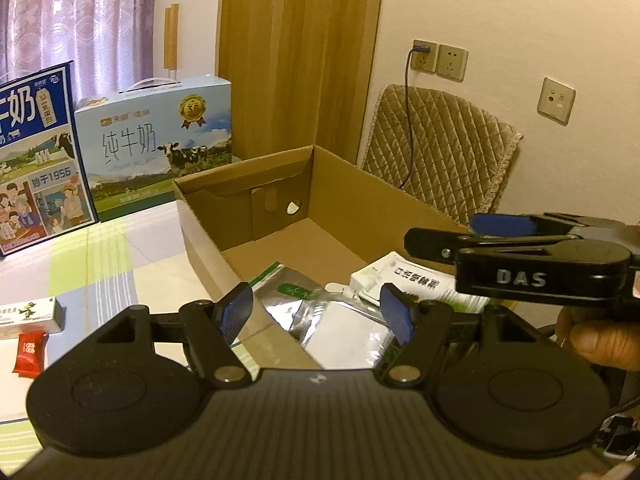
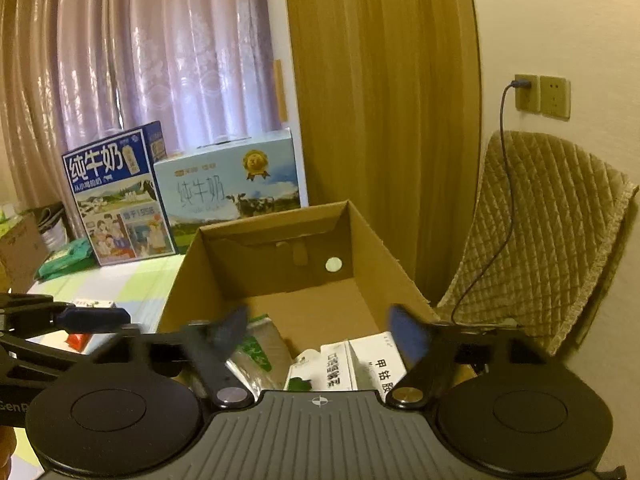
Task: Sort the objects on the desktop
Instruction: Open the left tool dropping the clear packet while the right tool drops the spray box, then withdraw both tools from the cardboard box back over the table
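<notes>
While poised above the carton: both tongs spread apart, empty.
Left gripper: blue pads wide, over the silver foil pouch.
Right gripper: blurred fingers parted, above the white printed medicine boxes.
Open brown cardboard box: on the green-checked tablecloth, holding pouch and boxes at its near end.
Outside, left: small white carton, red sachet just beside it.
Behind: two milk cartons.
</notes>
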{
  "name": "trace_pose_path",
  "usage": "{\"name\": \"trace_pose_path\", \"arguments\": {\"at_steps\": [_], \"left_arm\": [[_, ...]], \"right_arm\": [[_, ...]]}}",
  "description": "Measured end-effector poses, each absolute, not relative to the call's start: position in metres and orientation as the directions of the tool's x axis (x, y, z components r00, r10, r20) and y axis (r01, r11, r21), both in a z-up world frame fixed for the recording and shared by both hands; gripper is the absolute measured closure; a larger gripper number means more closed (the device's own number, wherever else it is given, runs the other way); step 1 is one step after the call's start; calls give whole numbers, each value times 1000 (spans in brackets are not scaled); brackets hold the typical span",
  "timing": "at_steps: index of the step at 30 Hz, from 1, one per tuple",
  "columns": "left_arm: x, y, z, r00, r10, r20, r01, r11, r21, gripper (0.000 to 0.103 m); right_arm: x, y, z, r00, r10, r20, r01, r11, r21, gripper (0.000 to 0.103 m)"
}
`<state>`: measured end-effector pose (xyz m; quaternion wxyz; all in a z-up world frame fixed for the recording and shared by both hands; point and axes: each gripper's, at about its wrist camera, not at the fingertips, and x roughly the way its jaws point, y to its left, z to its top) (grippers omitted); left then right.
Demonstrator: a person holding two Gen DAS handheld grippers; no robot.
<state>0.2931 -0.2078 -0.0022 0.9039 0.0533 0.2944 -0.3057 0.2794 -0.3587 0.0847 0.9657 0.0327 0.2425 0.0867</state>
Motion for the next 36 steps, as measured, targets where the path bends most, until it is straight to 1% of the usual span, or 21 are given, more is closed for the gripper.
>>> {"name": "trace_pose_path", "arguments": {"at_steps": [6,12,20,28,36], "left_arm": [[293,-198,-1,649,-509,-565,570,818,-82,36],[291,-186,2,660,-500,-562,561,825,-75,34],[288,-163,8,681,-481,-552,535,842,-74,29],[284,-135,13,705,-451,-546,504,862,-61,28],[282,-93,10,725,-398,-562,447,893,-56,26]], "right_arm": [[276,-355,83,854,173,-491,-144,985,96,23],[271,-352,87,851,163,-500,-141,987,81,23],[265,-341,95,851,165,-499,-151,986,68,22],[261,-321,100,848,186,-497,-183,982,54,21],[258,-310,103,846,199,-494,-197,979,57,18]]}}
